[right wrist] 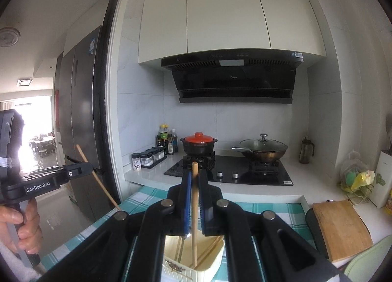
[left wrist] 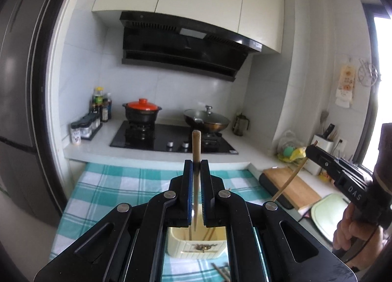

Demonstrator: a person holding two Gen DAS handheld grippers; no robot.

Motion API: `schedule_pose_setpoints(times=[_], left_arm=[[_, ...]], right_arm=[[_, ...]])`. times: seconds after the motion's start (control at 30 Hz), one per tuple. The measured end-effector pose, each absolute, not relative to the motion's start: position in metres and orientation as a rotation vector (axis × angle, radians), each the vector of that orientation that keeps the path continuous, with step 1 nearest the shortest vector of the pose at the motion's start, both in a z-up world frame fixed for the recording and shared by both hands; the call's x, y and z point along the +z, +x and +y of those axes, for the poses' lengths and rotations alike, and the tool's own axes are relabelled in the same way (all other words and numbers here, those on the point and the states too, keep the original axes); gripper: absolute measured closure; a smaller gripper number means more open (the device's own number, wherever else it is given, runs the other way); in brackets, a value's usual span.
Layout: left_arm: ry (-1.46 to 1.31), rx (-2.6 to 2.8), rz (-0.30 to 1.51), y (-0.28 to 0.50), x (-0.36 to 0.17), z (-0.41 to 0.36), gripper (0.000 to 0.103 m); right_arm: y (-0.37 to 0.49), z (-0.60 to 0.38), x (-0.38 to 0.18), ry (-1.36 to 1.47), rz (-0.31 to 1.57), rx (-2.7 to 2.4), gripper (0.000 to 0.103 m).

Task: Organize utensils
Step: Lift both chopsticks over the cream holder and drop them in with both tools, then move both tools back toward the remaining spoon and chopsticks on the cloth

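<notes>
Bright daylight, blown-out window glare, fisheye-warped dark corners.

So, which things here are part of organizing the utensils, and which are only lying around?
Part of the job:
- left gripper, shut on a chopstick
- right gripper, shut on another chopstick
- cream holder box
- loose chopsticks on the cloth

Just lying about:
- clay pot
- wok
- cutting board
- sauce bottles

Both the left claw (left wrist: 196,163) and the right claw (right wrist: 194,174) are clamped shut, pointing slightly downward.
</notes>
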State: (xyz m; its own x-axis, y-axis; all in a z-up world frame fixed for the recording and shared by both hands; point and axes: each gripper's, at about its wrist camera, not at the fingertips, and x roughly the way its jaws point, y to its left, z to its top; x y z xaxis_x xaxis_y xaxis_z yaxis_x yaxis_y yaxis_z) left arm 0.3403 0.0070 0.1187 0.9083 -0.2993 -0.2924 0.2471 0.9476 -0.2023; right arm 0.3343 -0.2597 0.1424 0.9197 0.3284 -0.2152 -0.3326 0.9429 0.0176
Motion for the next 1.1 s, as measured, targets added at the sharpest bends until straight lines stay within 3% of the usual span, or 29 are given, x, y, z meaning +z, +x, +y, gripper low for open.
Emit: schedule_pose_setpoints(times=[0.13,0.43,0.63,0.67,0.7,0.73,0.77,0.8,0.83,1.1], left_arm=[[-0.16,-0.28,0.399,0.382,0.102,-0.009,0.099],[-0.117,-0.263,0.681,0.46,0.026,-0.039,0.099],[-0.111,-0.266,0.789,0.484,-0.009,-0.047,0.097],[-0.109,-0.26,0.795,0.484,-0.011,-0.047,0.093],[-0.114,-0.26,0.799,0.482,-0.011,-0.046,0.079],[-0.119,-0.259,0.796,0.479,-0.01,-0.043,0.06],[-0.117,-0.254,0.783,0.473,-0.007,-0.04,0.052],[-0.101,-0.245,0.767,0.464,-0.003,-0.037,0.043],[-0.073,-0.238,0.756,0.456,0.0,-0.035,0.041],[0.205,-0.236,0.862,0.359,-0.02,-0.011,0.022]], right_arm=[[0.377,-0.249,0.119,-0.031,0.289,0.345,0.097],[0.469,-0.24,0.035,0.035,0.656,0.373,0.097],[0.492,-0.237,-0.001,0.053,0.76,0.372,0.095],[0.494,-0.236,-0.002,0.051,0.763,0.37,0.095],[0.492,-0.237,-0.001,0.052,0.759,0.37,0.09],[0.49,-0.238,0.001,0.054,0.747,0.368,0.08],[0.484,-0.241,0.005,0.056,0.725,0.364,0.072],[0.477,-0.244,0.01,0.061,0.701,0.36,0.056],[0.473,-0.247,0.014,0.061,0.682,0.357,0.052],[0.391,-0.276,0.016,-0.042,0.776,0.372,0.051]])
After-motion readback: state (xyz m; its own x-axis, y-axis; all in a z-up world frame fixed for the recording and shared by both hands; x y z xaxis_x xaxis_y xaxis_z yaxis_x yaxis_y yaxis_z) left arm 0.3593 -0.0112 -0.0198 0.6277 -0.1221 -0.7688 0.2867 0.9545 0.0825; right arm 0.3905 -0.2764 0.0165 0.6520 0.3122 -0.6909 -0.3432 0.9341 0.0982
